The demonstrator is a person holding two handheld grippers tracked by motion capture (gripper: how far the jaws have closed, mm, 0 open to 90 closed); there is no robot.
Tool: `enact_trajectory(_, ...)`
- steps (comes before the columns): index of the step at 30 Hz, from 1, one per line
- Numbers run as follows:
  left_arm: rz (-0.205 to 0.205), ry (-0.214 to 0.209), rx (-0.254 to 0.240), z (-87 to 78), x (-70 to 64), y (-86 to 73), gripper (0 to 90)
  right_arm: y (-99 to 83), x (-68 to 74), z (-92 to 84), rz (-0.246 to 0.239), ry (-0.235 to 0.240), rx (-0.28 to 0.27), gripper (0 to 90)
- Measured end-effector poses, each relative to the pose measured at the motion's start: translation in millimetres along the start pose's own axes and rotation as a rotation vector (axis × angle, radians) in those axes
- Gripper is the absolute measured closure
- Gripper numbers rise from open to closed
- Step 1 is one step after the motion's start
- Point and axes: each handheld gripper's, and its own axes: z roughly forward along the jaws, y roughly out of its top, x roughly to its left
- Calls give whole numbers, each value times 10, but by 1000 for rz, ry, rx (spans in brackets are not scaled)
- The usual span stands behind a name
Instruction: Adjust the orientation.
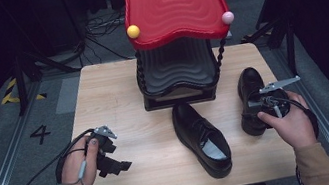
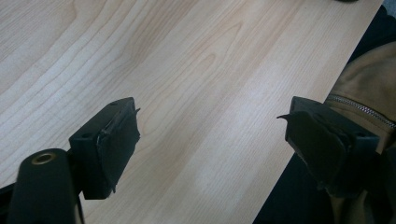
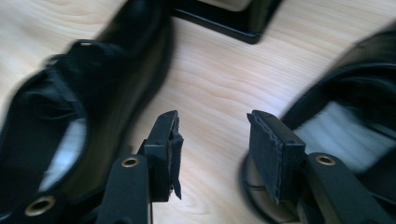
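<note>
Two black leather shoes lie on the wooden table [image 1: 113, 101]. One shoe [image 1: 202, 139] lies in the middle with its opening toward the front edge. The other shoe [image 1: 249, 89] lies at the right, and my right gripper [image 1: 256, 106] hovers over its heel end. In the right gripper view that gripper [image 3: 212, 126] is open, with bare table between its jaws, the middle shoe [image 3: 70, 107] to its left and the right shoe [image 3: 355, 116] to its right. My left gripper [image 1: 116, 166] rests at the front left, open [image 2: 210, 116] over bare wood.
A stand with a wavy red top [image 1: 172, 0] and a black ribbed base [image 1: 178, 82] sits at the table's back centre; its base corner [image 3: 233, 18] shows beyond the right jaws. A tan sleeve [image 2: 369, 84] lies past the table's front edge. Cables run over the grey floor.
</note>
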Motion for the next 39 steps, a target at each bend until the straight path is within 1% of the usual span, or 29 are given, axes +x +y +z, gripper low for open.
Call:
enact_trajectory(1,0,0,1,0,0,0,180,-8,-36,9,-5,-8,-7,527)
enact_trajectory(4,1,1,2,2,-1,-1,180,-30,-107,35,9,-36,-1,525)
enact_trajectory(6,-1,1,2,2,-2,-2,180,-50,-156,76,18,-36,11,525)
enact_trajectory(9,-2,0,2,1,-5,-3,180,-85,-226,157,37,-32,37,525)
enact_trajectory(11,-4,2,1,-1,-6,-6,180,-101,-259,199,45,-13,40,525)
enact_trajectory(12,-3,2,0,-2,-5,-9,180,-109,-276,223,58,1,40,525)
enact_trajectory(15,-7,5,1,-5,-3,-28,180,-122,-318,274,66,6,58,528)
enact_trajectory(16,-7,5,1,-5,-3,-28,180,-122,-318,274,66,6,58,528)
enact_trajectory(20,-16,5,-1,-20,-5,-60,180,-125,-335,351,73,11,86,537)
enact_trajectory(23,-21,7,-1,-30,-7,-83,180,-117,-330,396,79,31,101,546)
enact_trajectory(25,-26,8,-2,-34,-10,-97,180,-113,-329,429,82,36,113,565)
enact_trajectory(27,-25,8,-3,-40,-10,-108,180,-111,-330,448,85,42,124,606)
enact_trajectory(28,-30,9,-4,-44,-14,-117,180,-110,-328,457,87,44,135,638)
enact_trajectory(29,-29,14,-4,-46,-13,-122,180,-108,-331,463,71,35,142,683)
enact_trajectory(31,-32,10,-4,-49,-8,-134,180,-104,-337,460,70,23,148,752)
enact_trajectory(33,-35,13,-8,-55,-2,-137,180,-99,-341,448,72,26,141,772)
enact_trajectory(36,-30,10,-6,-53,3,-124,180,-97,-328,425,50,12,138,788)
enact_trajectory(37,-30,10,-6,-53,3,-124,180,-97,-328,425,50,12,138,788)
enact_trajectory(39,-28,7,-8,-46,5,-113,180,-94,-322,379,35,-2,110,788)
